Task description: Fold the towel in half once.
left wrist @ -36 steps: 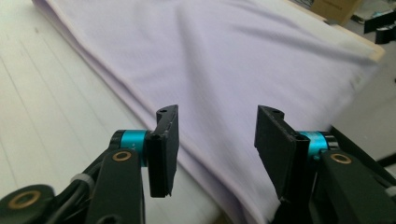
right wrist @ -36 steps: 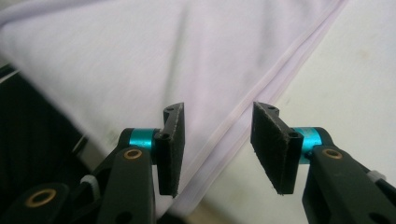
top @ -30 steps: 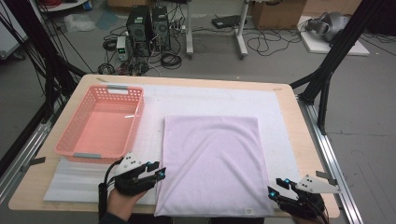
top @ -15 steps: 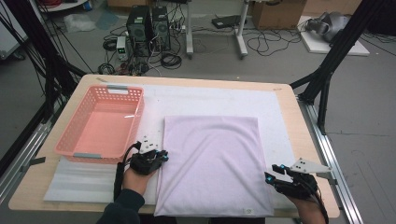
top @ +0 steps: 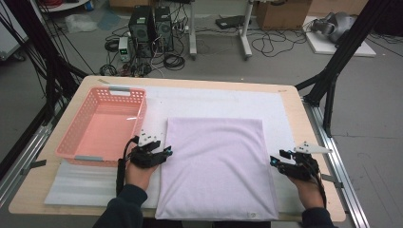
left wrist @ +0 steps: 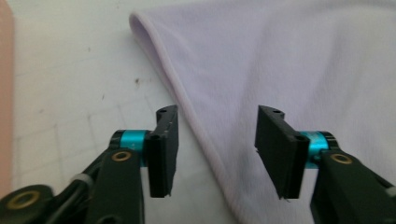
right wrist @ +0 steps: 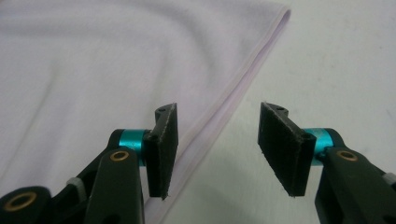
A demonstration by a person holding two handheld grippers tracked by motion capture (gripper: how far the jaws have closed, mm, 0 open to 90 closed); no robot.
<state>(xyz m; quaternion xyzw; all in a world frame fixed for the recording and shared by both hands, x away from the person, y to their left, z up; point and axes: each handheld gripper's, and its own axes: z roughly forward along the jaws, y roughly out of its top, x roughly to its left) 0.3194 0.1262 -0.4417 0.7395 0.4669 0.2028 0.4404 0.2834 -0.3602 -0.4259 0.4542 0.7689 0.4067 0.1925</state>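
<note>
In the high view the lilac cloth (top: 216,166) covers the white mat (top: 214,102) beneath it, and its near edge runs close to the picture's bottom, where the person's sleeves are cut off. In the left gripper view the cloth runs off the top and right edges; the pink basket (left wrist: 5,93) shows as a blurred strip at the left edge.

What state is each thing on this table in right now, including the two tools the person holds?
Lilac cloth: folded flat, lying on the white mat.
Pink basket: upright, empty.
Left tool: open, jaws just opened wider, straddling the cloth's left edge, not gripping.
Right tool: open, jaws just opened slightly, straddling the cloth's right edge, not gripping.
</note>
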